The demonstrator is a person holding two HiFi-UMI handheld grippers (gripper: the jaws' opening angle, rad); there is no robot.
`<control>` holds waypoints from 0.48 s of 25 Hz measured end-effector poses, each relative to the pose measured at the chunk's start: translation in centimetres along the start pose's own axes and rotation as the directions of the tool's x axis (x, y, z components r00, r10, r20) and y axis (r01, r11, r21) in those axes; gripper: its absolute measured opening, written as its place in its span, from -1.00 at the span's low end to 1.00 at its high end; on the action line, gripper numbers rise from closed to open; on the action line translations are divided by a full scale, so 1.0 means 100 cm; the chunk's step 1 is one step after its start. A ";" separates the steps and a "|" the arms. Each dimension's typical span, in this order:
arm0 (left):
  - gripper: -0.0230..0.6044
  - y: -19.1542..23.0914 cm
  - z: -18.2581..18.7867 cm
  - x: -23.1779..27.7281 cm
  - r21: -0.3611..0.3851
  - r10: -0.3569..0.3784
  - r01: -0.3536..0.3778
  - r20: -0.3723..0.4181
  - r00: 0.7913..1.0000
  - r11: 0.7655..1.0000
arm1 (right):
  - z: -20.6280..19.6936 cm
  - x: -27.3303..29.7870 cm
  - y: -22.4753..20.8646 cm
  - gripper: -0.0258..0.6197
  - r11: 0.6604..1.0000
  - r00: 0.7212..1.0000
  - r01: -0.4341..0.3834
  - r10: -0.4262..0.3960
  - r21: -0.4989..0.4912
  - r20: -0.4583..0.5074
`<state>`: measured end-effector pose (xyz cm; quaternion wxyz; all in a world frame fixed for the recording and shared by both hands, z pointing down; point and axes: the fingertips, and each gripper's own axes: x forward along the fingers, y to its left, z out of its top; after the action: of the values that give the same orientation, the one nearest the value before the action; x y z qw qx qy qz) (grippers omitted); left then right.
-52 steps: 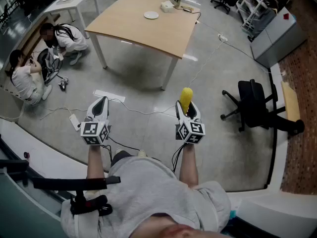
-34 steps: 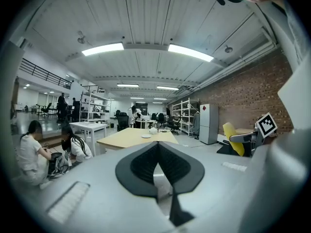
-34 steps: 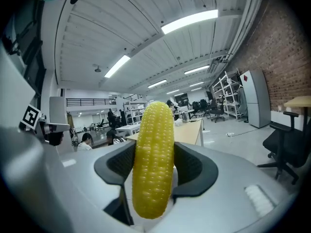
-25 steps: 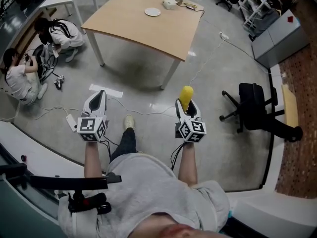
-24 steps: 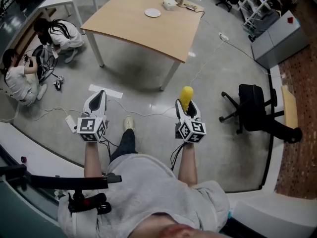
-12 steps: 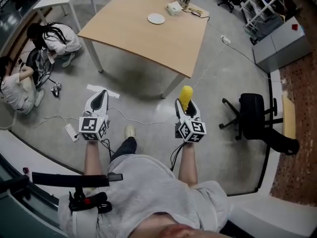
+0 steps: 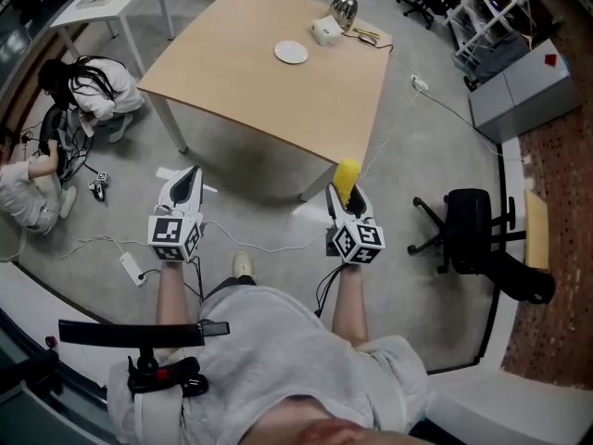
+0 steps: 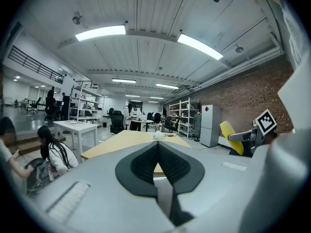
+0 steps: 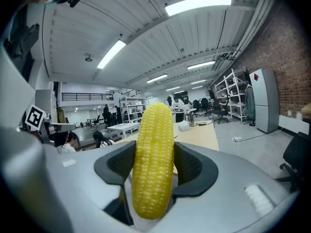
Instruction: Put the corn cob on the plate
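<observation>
R gripper clamps corn cob; L gripper closed; plate distant, detail unclear.

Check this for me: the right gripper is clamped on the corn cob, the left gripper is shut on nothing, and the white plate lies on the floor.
Wrong on the plate: the head view shows the white plate lying on the wooden table, not the floor. The rest holds: the right gripper is clamped on the corn cob, and the left gripper is shut on nothing.

Corn cob base hidden inside right gripper, clutter past the plate — too small to name
</observation>
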<state>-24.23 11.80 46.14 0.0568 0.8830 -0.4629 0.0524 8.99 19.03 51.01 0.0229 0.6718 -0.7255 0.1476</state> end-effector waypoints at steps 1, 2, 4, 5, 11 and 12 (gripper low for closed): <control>-0.86 0.004 0.000 0.007 0.003 -0.004 0.004 0.003 1.000 1.000 | 0.003 0.007 -0.001 -0.15 1.000 1.000 0.001 -0.001 0.001 0.003; -0.86 0.007 0.001 0.013 0.006 -0.006 0.006 0.006 1.000 1.000 | 0.006 0.013 -0.002 -0.15 1.000 1.000 0.002 -0.002 0.003 0.006; -0.86 0.014 0.004 0.023 0.007 -0.008 0.008 0.009 1.000 1.000 | 0.010 0.024 -0.003 -0.15 1.000 1.000 0.004 -0.004 0.005 0.013; -0.86 0.017 0.005 0.027 0.006 -0.010 0.010 0.009 1.000 1.000 | 0.012 0.028 -0.002 -0.15 1.000 1.000 0.004 -0.004 0.005 0.016; -0.86 0.023 0.012 0.052 0.015 -0.026 0.026 0.005 1.000 1.000 | 0.021 0.052 -0.005 -0.15 1.000 1.000 0.007 -0.007 0.011 0.020; -0.86 0.023 0.013 0.057 0.013 -0.028 0.028 0.003 1.000 1.000 | 0.022 0.055 -0.007 -0.15 1.000 1.000 0.008 -0.008 0.012 0.021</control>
<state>-22.86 5.71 45.75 0.0509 0.8899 -0.4502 0.0532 9.51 13.17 50.29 0.0119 0.6763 -0.7221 0.1449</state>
